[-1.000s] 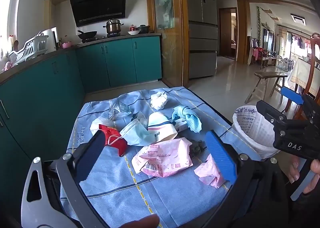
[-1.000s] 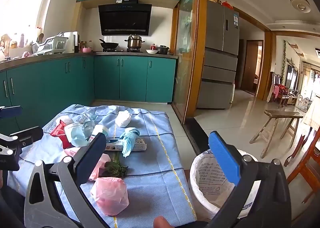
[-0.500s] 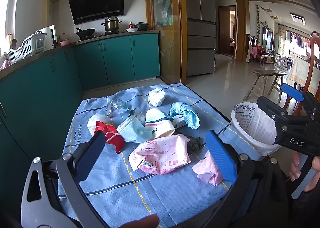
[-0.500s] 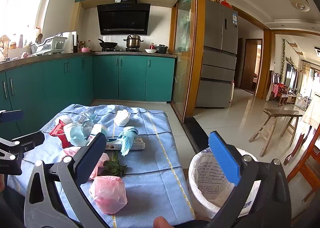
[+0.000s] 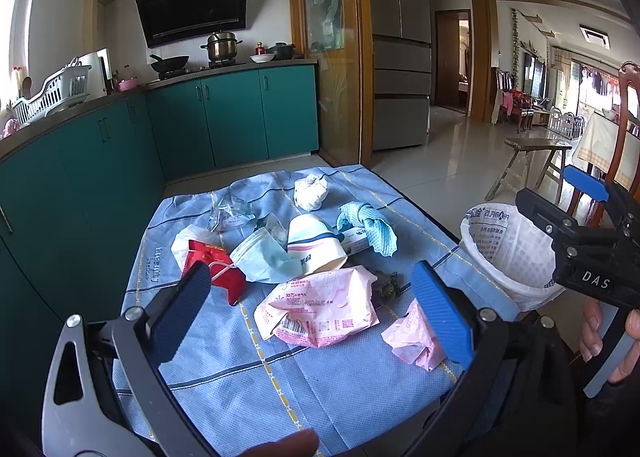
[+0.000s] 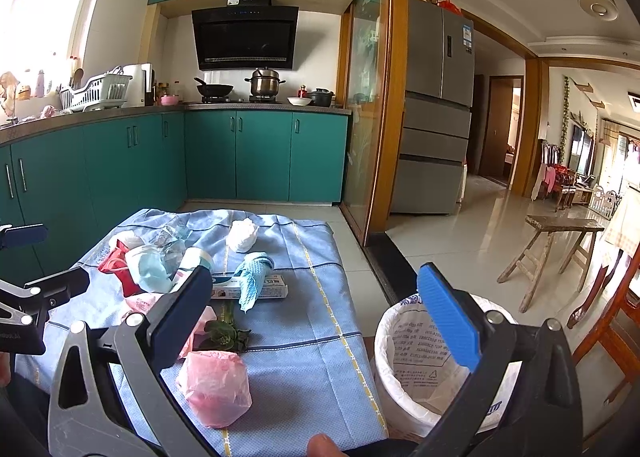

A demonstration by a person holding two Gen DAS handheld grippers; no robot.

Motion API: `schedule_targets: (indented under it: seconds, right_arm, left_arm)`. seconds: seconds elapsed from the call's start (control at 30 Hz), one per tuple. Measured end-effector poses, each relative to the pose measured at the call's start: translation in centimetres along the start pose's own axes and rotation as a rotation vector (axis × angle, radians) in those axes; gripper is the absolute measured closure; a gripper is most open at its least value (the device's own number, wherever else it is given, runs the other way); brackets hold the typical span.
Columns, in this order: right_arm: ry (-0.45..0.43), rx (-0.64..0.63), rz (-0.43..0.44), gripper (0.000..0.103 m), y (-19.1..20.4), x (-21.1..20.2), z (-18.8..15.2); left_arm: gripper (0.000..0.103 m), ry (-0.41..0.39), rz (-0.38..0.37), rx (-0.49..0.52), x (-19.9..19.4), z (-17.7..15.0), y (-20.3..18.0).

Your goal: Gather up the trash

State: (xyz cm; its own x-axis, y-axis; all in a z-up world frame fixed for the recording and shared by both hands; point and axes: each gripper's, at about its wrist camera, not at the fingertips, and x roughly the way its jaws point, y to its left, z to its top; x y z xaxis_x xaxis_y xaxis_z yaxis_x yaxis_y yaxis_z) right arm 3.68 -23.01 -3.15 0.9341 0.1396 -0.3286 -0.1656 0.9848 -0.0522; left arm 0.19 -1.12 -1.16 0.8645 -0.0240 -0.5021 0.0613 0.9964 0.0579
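Left wrist view: left tool (image 5: 310,307) is hanging wide open, empty, above the pink wrapper (image 5: 320,311) on the desk (image 5: 280,389). Trash is lying piled; a careless grab is risking snagging the mask (image 5: 260,261).

Right wrist view: right tool (image 6: 316,321) is gaping wide, empty, between the pink bag (image 6: 216,387) and bin (image 6: 420,361). The light bin looks tippable.

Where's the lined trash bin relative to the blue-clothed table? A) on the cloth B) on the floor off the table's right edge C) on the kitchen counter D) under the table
B: the trash bin stands on the floor beside the right edge of the blue cloth, not on it.
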Motion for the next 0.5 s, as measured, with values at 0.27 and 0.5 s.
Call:
schedule_targets:
  seconds: [0.27,0.5]
  right_arm:
    - [0.001,-0.006,0.000,0.003,0.10,0.04,-0.01]
    - [0.003,-0.007,0.000,0.003,0.11,0.03,-0.07]
  left_arm:
    - [0.003,0.004,-0.002,0.003,0.25,-0.25,-0.47]
    - [0.003,0.013,-0.005,0.003,0.22,-0.32,-0.37]
